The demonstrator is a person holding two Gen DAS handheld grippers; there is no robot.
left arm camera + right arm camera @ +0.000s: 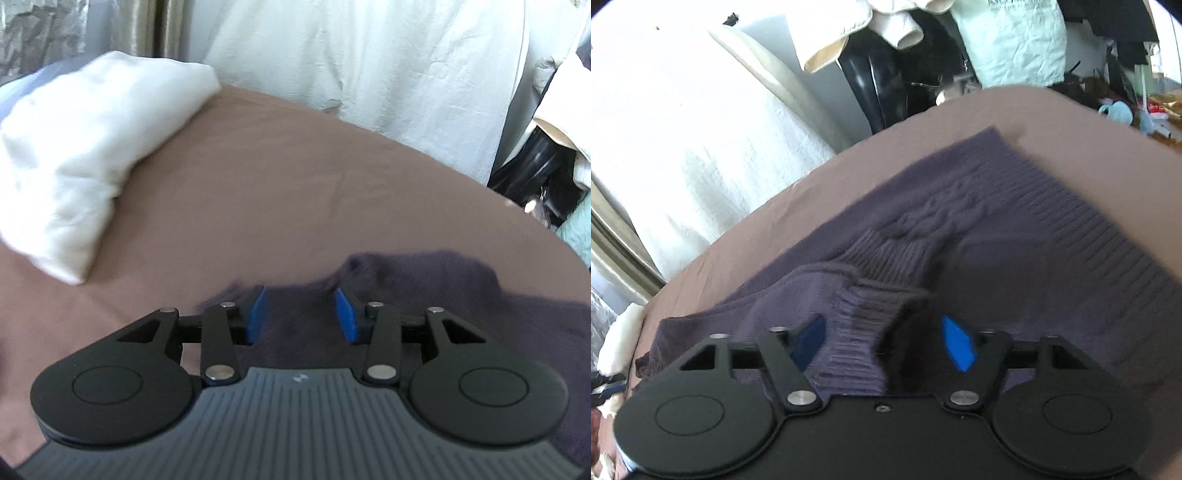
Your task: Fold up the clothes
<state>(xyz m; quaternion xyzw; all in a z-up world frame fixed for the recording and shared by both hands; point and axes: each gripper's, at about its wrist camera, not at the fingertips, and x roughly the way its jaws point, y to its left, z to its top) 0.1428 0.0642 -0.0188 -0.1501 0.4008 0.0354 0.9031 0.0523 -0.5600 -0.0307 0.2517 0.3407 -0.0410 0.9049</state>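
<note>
Faint grey lettering runs across the top of the pale bag (1012, 44) beyond the bed, too blurred to read; a small emblem marks the left hand-held gripper (301, 314) body.

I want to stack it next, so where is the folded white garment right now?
In the left wrist view, the folded white garment lies at the upper left on the brown bed cover, apart from the dark purple sweater.

— What lies on the brown bedsheet (295, 177)?
— A white pillow (85, 155) at its left.
— And behind?
— A white curtain (388, 62), a shiny black object (866, 81), a pale bag (1012, 40).
</note>
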